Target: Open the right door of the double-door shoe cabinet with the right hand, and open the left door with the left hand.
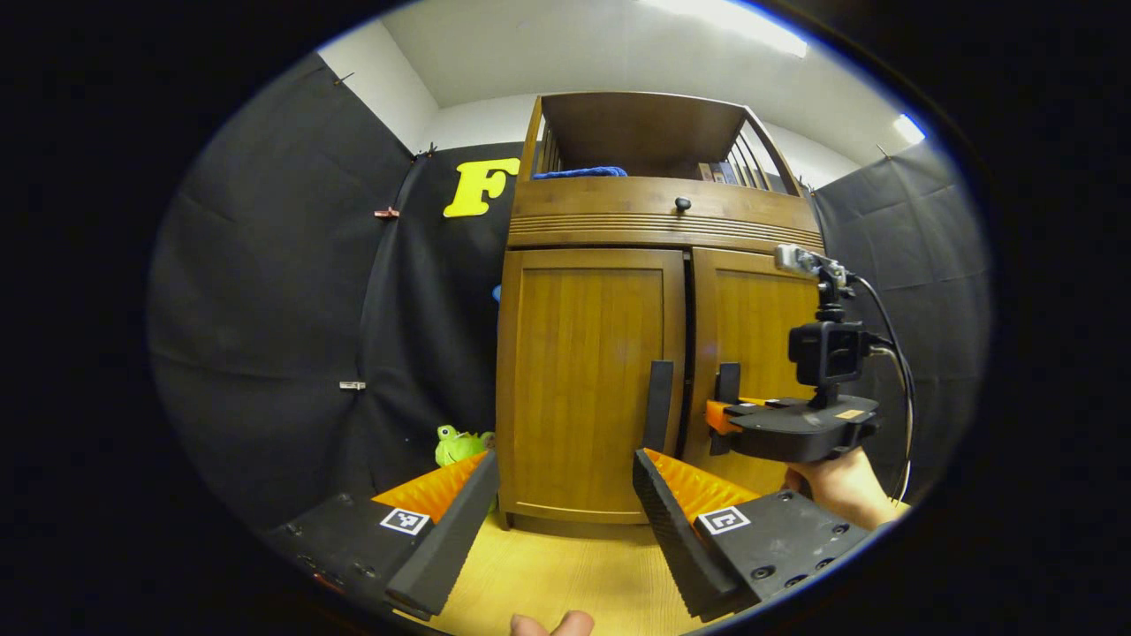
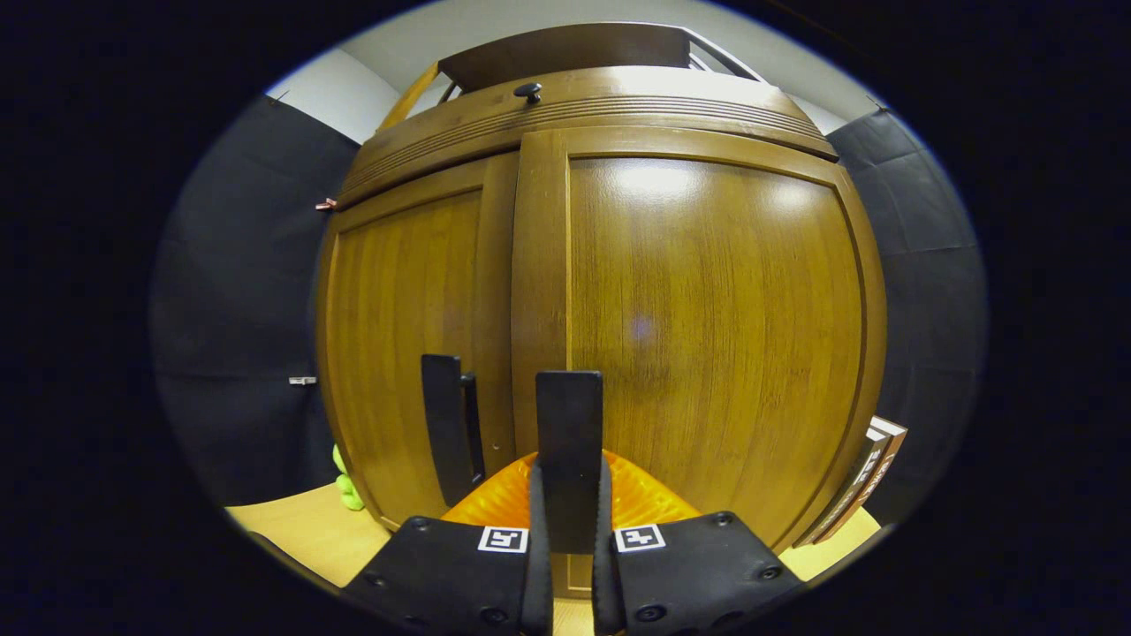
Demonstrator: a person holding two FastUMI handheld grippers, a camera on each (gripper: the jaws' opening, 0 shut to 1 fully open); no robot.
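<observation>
Right gripper view: our right gripper (image 2: pixel 570 521) has its two pads pinched on the black vertical handle (image 2: pixel 570 442) of the right door (image 2: pixel 707 327). The door looks flush with the frame, so we judge the pull has not started. The left door's handle (image 2: pixel 446 424) sits just beside it, across the centre seam.

Left gripper view: our left gripper (image 1: pixel 565 503) hangs spread wide, holding nothing, low in front of the left door (image 1: pixel 588 380) and well short of its handle (image 1: pixel 658 406). We also see the right gripper (image 1: pixel 720 415) at the right handle (image 1: pixel 728 384) with a hand (image 1: pixel 839 486) under it. The shoe cabinet (image 1: pixel 654 221) stands on the wooden floor (image 1: pixel 565 574), both doors closed.

Risks as we see them:
- The pinch is on a slim, smooth bar. If we pull straight back instead of following the hinge arc, the pads likely slide off.
- The two handles are close together. Bringing the left gripper in while the right one is there risks the fingers knocking together, or the spread fingers straddling the wrong handle.
- The right door swings out toward the books (image 2: pixel 861 486) leaning at the cabinet's right side; a wide swing may clip them.
- The green toy (image 1: pixel 459 444) sits by the left corner, near the left door's sweep.
- A hard tug could shift the whole cabinet.
</observation>
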